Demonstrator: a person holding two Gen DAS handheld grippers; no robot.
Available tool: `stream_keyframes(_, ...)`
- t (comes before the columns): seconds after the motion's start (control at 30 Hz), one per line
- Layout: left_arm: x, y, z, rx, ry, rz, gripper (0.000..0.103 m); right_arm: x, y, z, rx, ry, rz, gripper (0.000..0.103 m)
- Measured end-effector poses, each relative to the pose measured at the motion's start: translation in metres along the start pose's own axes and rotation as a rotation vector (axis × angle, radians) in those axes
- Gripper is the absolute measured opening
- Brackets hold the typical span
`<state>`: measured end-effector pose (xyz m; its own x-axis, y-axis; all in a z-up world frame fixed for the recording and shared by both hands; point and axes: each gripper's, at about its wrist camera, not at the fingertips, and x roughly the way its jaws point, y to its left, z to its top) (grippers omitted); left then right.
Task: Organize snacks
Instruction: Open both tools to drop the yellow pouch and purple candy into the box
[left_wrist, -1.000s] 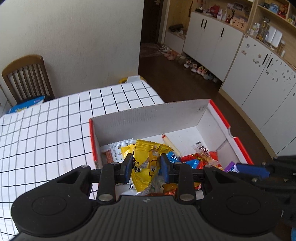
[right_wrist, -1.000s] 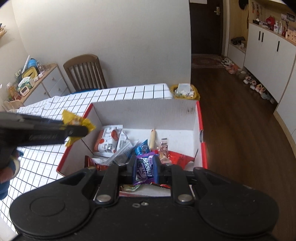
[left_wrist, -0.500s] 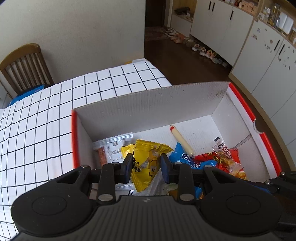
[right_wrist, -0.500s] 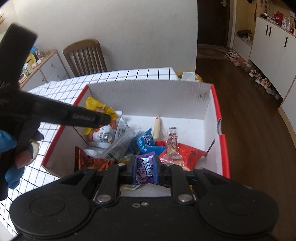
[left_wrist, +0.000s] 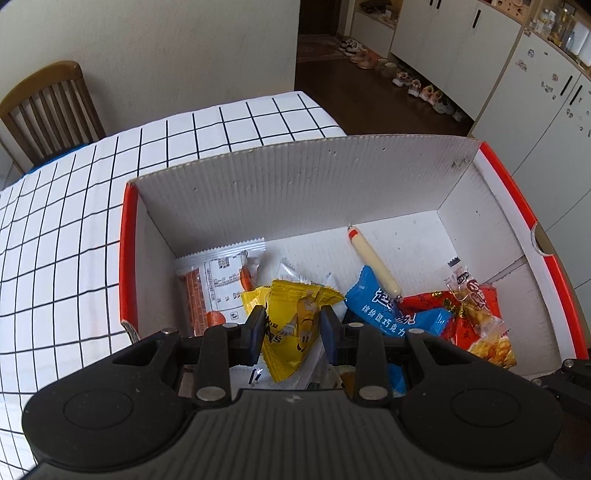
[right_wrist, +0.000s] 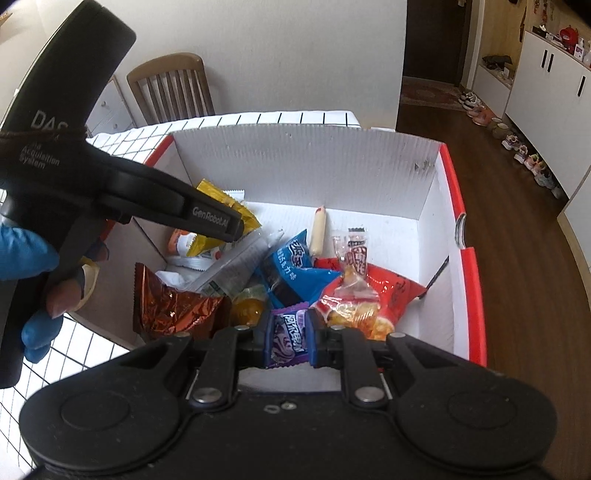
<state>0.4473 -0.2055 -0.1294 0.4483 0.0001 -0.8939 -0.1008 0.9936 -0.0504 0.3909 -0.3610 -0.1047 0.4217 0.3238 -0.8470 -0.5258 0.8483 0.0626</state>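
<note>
Checked tablecloth (left_wrist: 74, 221) | both grippers angled down over box (left_wrist: 295, 184) | left fingers (left_wrist: 255, 328) pinching yellow packet (left_wrist: 291, 332) | right fingers (right_wrist: 312, 339) pinching purple packet (right_wrist: 288, 339)

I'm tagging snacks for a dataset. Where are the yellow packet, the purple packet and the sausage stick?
yellow packet (left_wrist: 295, 325), left wrist view, on its printed front between the blue pads.
purple packet (right_wrist: 288, 338), right wrist view, on its printed front between the pads.
sausage stick (left_wrist: 371, 258), left wrist view, mid-length of its pale body.
</note>
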Motion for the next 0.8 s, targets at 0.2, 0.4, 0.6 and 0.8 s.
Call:
stream_keyframes(0.2,-0.002,0.005,-0.003,-0.03,0.005,-0.007,0.032,0.001,0.0,-0.003,-0.008,0.009,0.009,0.019)
stream_keyframes(0.4,-0.018,0.01,-0.01,-0.034,-0.021,-0.011,0.035,-0.004,-0.002,-0.004,0.017,0.004,0.022,0.023)
stream_keyframes(0.6,-0.045,0.013,-0.018,-0.032,-0.078,-0.043,0.059,-0.019,-0.002,-0.006,0.035,-0.026,0.033,0.031)
stream_keyframes(0.8,-0.075,0.014,-0.032,-0.013,-0.132,-0.065,0.059,-0.037,0.0,-0.007,0.049,-0.066,0.027,0.036)
